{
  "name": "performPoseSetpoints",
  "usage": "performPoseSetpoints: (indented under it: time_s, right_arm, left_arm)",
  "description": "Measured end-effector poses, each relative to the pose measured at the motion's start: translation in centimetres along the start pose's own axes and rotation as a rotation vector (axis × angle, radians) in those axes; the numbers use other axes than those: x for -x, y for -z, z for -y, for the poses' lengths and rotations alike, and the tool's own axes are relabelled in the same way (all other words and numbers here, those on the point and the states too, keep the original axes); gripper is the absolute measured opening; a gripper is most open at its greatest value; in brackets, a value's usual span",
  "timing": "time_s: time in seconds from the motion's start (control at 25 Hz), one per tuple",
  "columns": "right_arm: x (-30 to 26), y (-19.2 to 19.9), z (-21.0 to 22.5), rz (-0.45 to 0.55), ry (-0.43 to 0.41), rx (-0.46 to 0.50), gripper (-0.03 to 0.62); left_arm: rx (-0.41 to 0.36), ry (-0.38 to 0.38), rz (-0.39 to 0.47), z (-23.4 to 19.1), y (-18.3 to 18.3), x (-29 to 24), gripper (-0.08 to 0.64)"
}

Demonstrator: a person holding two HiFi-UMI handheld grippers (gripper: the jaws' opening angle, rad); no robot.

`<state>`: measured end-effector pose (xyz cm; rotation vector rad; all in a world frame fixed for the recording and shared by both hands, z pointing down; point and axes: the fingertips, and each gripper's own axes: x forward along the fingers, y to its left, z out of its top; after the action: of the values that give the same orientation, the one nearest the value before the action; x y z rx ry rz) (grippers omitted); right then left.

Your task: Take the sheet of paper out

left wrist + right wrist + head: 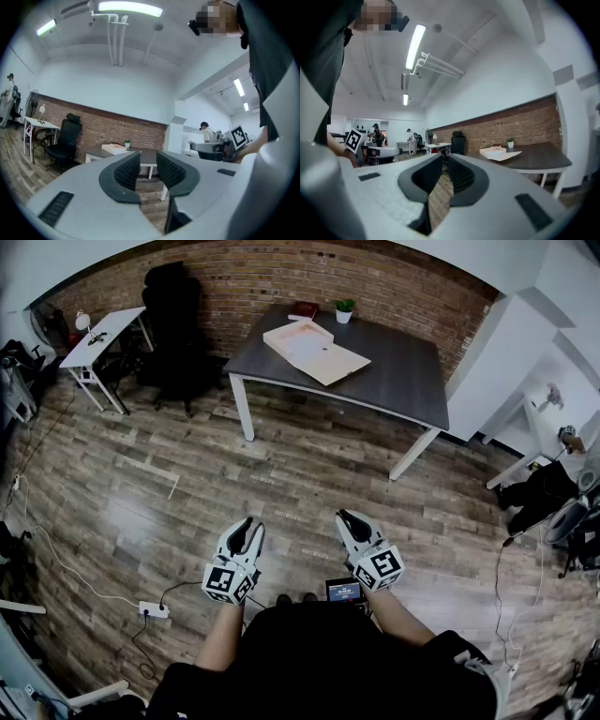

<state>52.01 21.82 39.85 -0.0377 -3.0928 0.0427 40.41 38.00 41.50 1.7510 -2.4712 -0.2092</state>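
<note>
A pale flat box [316,352] lies open on the dark table [403,376] far ahead, with a white sheet [305,345] showing inside it. The box [114,148] is small and distant in the left gripper view, and the box [500,153] is just as distant in the right gripper view. Both grippers are held level close to my body, well short of the table. My left gripper [249,524] [148,161] has a narrow gap between its pads and holds nothing. My right gripper [345,517] [443,161] has its tips together, empty.
A small potted plant [344,309] and a red book [303,310] sit at the table's back edge. A black office chair [178,329] and a white desk [98,334] stand to the left. A power strip [153,609] and cables lie on the wooden floor.
</note>
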Motion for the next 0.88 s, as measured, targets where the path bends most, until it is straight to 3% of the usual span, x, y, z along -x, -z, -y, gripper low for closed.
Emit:
performPoseSetpoints:
  time_s: [0.4,0.56,0.76,0.88]
  right_arm:
    - [-1.2,-0.1,0.9,0.028,-0.015,-0.012,0.043]
    - [0.0,1.1,1.8,0.009,0.02,-0.032,0.043]
    - [0.4,0.6,2.3,0.042,0.04,0.0,0.044]
    - [0.6,0.7,3.0,0.034,0.062,-0.017,0.101]
  left_arm:
    - [-0.05,-0.008,0.003,0.8,-0.6,-1.1,0.087]
    - [-0.051,-0.018,0.004,0.7,-0.7,-0.9,-0.001]
    - [-0.049,-0.024,0.009,0.8,-0.9,-1.0,-0.005]
    - [-0.039,-0.018,-0.008,1.3,-0.5,-1.5,-0.003]
